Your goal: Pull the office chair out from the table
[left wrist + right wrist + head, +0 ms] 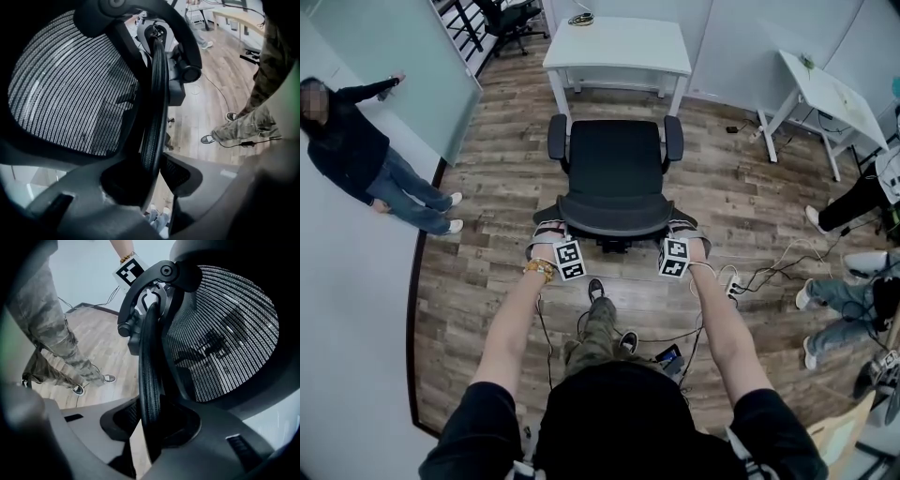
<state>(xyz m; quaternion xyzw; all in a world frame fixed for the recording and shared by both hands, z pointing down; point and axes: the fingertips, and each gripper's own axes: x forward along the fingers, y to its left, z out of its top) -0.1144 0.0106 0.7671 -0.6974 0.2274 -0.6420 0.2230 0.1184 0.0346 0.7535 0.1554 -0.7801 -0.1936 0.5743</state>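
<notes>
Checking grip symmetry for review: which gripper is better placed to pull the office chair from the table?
Neither clearly: left gripper and right gripper each clamp one side of the backrest rim on the office chair at matching height, so both should pull together.

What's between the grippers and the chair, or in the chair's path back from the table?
Grippers: nothing. The left gripper and right gripper clamp the chair by its backrest rim. Path back: the person's own shoes and floor cables lie behind its base.
</notes>
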